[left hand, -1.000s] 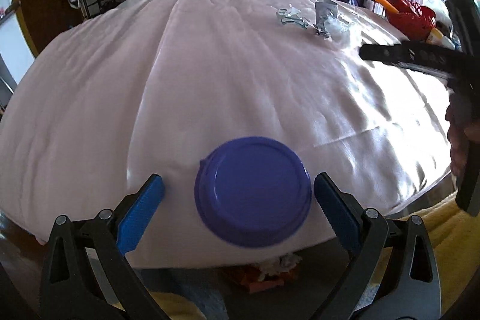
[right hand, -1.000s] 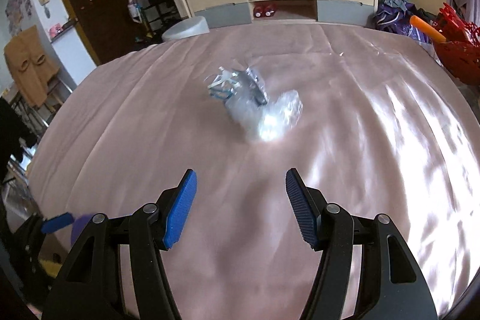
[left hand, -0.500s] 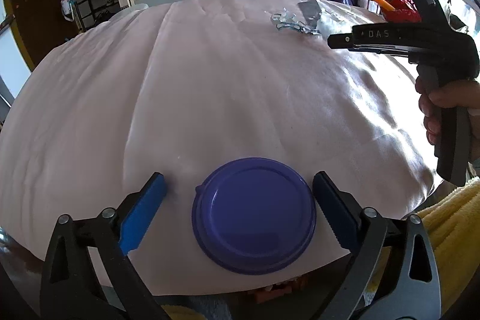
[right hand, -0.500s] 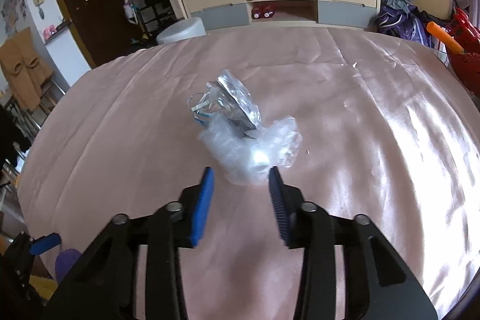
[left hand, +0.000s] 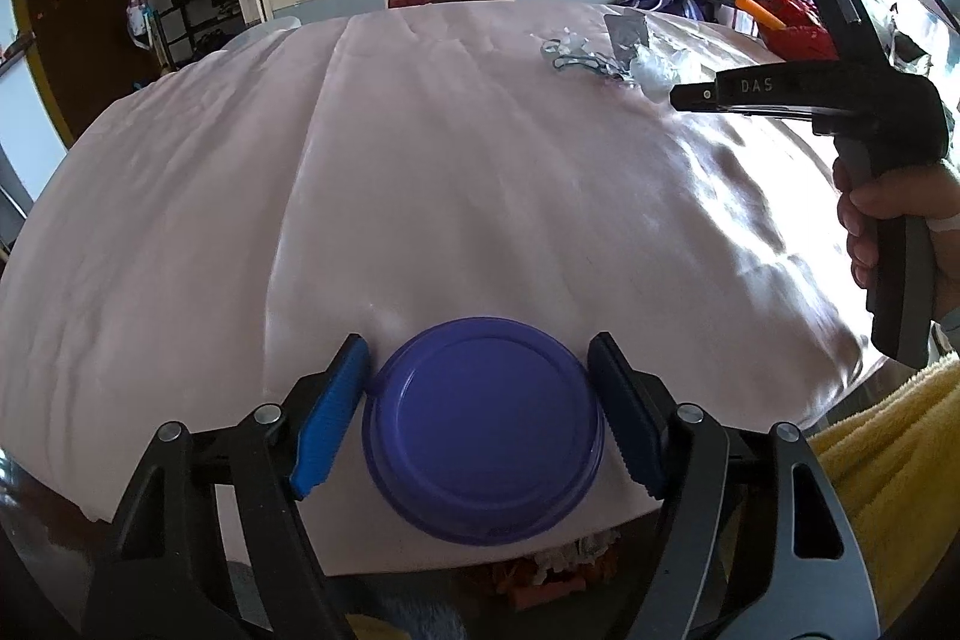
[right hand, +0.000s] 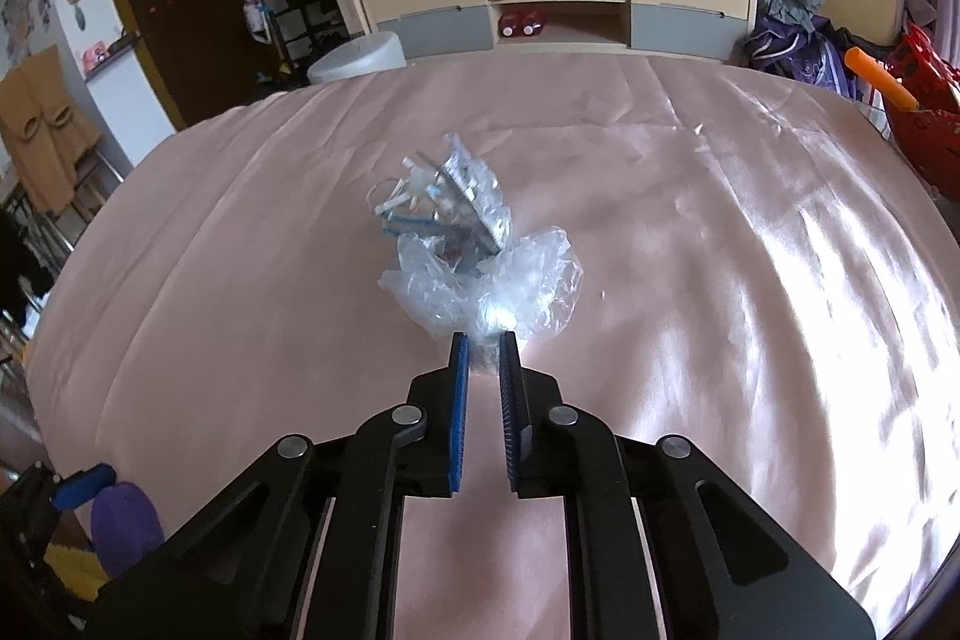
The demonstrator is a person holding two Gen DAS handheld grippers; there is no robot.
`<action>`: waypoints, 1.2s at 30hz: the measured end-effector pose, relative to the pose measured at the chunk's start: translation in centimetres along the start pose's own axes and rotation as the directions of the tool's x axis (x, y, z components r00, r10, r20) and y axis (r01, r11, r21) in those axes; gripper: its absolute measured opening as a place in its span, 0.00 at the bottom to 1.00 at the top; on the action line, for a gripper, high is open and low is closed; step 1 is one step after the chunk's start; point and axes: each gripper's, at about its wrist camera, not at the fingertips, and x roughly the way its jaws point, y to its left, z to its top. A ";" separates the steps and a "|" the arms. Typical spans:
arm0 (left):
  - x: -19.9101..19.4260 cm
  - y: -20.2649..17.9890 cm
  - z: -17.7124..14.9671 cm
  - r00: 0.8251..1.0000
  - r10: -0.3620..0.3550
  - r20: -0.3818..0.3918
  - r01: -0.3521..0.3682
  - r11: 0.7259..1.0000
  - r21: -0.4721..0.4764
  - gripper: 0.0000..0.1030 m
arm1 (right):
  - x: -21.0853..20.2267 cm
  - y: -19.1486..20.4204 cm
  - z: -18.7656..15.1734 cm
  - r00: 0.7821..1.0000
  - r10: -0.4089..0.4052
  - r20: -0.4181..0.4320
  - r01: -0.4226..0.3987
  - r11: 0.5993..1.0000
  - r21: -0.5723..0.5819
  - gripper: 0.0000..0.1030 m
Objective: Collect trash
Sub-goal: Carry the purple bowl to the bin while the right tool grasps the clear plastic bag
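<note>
A round purple lid (left hand: 486, 430) lies on the near edge of the pink-clothed table (left hand: 420, 160). My left gripper (left hand: 480, 376) straddles it and its jaws are closing; the blue pads sit close beside the rim, a thin gap showing on the left. Further out lies a heap of trash: clear crumpled plastic (right hand: 498, 286) with a silver foil wrapper (right hand: 462, 196) behind it. My right gripper (right hand: 483, 349) is shut on the near edge of the clear plastic. In the left wrist view the right gripper (left hand: 690, 94) reaches that heap (left hand: 606, 52) from the right, held by a hand (left hand: 870, 220).
A low cream and grey cabinet (right hand: 558, 4) stands beyond the table, with a white stool (right hand: 354, 58) to its left. Red toys (right hand: 924, 112) lie past the right edge. A yellow towel (left hand: 888, 460) is at the near right corner. Litter shows on the floor under the near edge (left hand: 558, 568).
My right gripper moved forward to the heap and its jaws shut on the clear plastic. The left jaws narrowed around the purple lid, which now lies flat.
</note>
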 end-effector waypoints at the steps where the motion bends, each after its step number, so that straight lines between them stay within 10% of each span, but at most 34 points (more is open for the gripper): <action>1: -0.1 0.0 0.0 1.000 -0.003 -0.001 0.003 1.000 0.002 0.69 | -0.3 0.1 -0.4 1.000 -0.001 -0.003 0.001 1.000 -0.006 0.10; 16: -4.3 -1.3 -2.2 0.998 -0.056 0.025 0.056 0.998 -0.010 0.67 | -10.2 2.6 -7.2 0.989 0.129 0.075 -0.127 0.991 -0.029 0.10; 36: -5.8 -2.7 -11.7 0.981 -0.142 -0.131 0.127 0.985 -0.113 0.67 | -11.8 4.5 -17.9 0.970 0.218 -0.106 -0.218 0.976 0.012 0.10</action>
